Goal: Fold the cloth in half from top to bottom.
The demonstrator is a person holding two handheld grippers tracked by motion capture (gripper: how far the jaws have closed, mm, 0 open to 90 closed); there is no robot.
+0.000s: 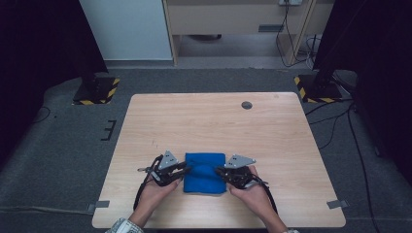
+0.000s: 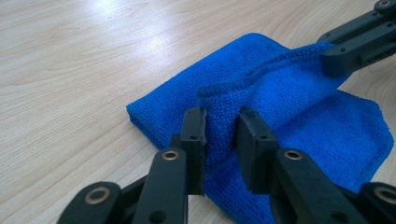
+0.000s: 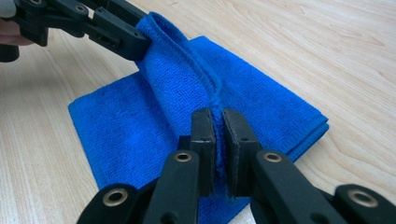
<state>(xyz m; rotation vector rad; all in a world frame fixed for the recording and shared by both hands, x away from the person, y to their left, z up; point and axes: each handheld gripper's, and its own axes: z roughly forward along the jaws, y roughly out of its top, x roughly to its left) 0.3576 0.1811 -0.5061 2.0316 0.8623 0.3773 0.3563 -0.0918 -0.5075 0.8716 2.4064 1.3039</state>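
A folded blue cloth [image 1: 205, 172] lies near the front edge of the wooden table [image 1: 209, 121]. Its top layer is pulled up into a ridge between my two grippers. My left gripper [image 1: 183, 171] pinches the ridge's left end; in the left gripper view [image 2: 222, 116] the fold of cloth [image 2: 299, 102] fills the space between the pads. At the ridge's other end, my right gripper [image 1: 219, 171] is shut tight on the cloth's hem [image 3: 218, 116], with the cloth [image 3: 130, 126] spread beneath. Each gripper view also shows the opposite gripper [image 2: 329, 60] [image 3: 135, 39] gripping the far end.
A small round grommet [image 1: 247, 105] sits at the table's far right. Tape marks [image 1: 98, 205] [image 1: 337, 204] lie by the two front corners. Stand bases with yellow-black stripes [image 1: 97, 91] [image 1: 316, 90] flank the table's far side on the floor.
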